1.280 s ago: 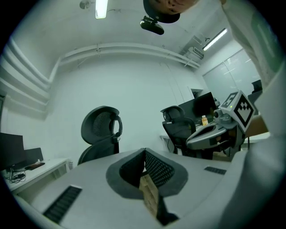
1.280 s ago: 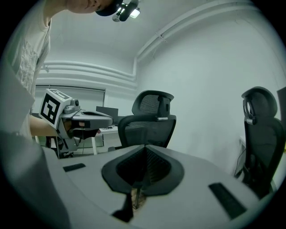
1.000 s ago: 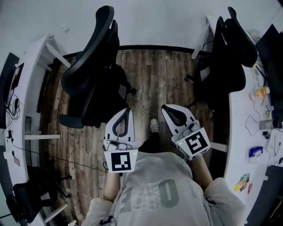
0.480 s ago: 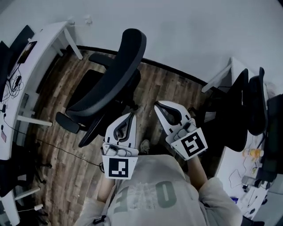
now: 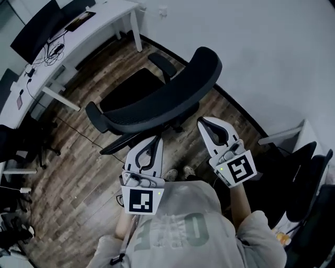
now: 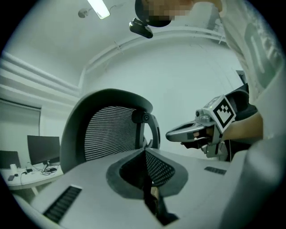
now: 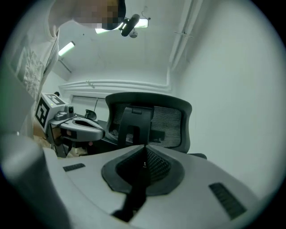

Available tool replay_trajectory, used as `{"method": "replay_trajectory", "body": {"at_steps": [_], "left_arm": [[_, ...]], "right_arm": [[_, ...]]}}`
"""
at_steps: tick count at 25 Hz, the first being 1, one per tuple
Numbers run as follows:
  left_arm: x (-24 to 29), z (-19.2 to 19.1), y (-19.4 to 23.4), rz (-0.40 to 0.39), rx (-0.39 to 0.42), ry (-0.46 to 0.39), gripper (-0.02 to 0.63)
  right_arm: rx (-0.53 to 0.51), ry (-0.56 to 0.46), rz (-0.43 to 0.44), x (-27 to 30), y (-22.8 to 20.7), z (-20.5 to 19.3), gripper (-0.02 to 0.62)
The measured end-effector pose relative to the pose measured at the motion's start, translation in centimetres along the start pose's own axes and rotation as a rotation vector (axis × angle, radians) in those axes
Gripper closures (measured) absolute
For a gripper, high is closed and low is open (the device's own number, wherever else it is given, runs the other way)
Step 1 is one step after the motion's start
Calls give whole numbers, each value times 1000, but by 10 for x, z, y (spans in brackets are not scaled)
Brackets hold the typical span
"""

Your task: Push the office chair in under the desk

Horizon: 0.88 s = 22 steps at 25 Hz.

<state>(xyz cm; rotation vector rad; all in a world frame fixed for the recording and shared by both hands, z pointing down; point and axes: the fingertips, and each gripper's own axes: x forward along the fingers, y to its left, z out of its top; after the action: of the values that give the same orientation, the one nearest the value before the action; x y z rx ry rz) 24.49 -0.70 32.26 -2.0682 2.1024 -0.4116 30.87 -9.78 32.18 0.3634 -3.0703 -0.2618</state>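
Observation:
The black office chair (image 5: 157, 99) stands on the wood floor with its curved mesh backrest towards me and its seat facing the white desk (image 5: 107, 14) at the upper left. My left gripper (image 5: 156, 138) and right gripper (image 5: 201, 121) are both shut and hold nothing. They point level at the rear of the backrest, close behind it; I cannot tell whether they touch it. In the left gripper view the mesh backrest (image 6: 107, 132) fills the space ahead and the right gripper (image 6: 190, 132) is beside it. The right gripper view shows the backrest (image 7: 167, 120) and the left gripper (image 7: 80, 127).
A monitor (image 5: 36, 23) and cables lie on the desk. A white wall (image 5: 261, 47) runs along the right behind the chair. More black chairs (image 5: 306, 180) and another white desk edge (image 5: 282, 137) stand at the lower right. A cable crosses the floor at the left.
The head view has swung left, so the chair now sits straight ahead instead of off to the left. Both grippers have moved with it and now point at the backrest. Both stayed shut.

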Motion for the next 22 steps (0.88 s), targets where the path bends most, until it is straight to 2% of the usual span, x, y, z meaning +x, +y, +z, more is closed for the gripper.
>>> {"method": "replay_trajectory", "body": {"at_steps": [3, 5, 7, 10, 11, 12, 14, 16, 18, 22], "left_arm": [[-20, 10, 22, 92, -11, 20, 591], [-32, 8, 33, 126, 1, 67, 591], [-39, 4, 39, 155, 41, 117, 591], [-47, -5, 43, 170, 105, 206, 582], [-51, -9, 45, 166, 125, 249, 522], [-54, -14, 49, 162, 154, 304, 451], [-62, -30, 62, 161, 263, 460, 439], [-67, -44, 76, 161, 389, 597, 439], [-68, -51, 85, 143, 433, 663, 439], [-64, -52, 84, 92, 495, 760, 440]], "right_arm": [[-19, 23, 113, 9, 5, 15, 574], [-59, 26, 144, 13, 3, 22, 574], [-91, 47, 171, 16, -5, 18, 574], [-164, 76, 258, 19, -17, 8, 566], [-181, 91, 291, 19, -19, 5, 497], [-206, 111, 322, 20, -22, 4, 401], [-304, 158, 369, 27, -33, 3, 387], [-436, 247, 407, 37, -47, -4, 380], [-560, 343, 456, 48, -56, -15, 380], [-783, 432, 549, 66, -61, -38, 380]]}}
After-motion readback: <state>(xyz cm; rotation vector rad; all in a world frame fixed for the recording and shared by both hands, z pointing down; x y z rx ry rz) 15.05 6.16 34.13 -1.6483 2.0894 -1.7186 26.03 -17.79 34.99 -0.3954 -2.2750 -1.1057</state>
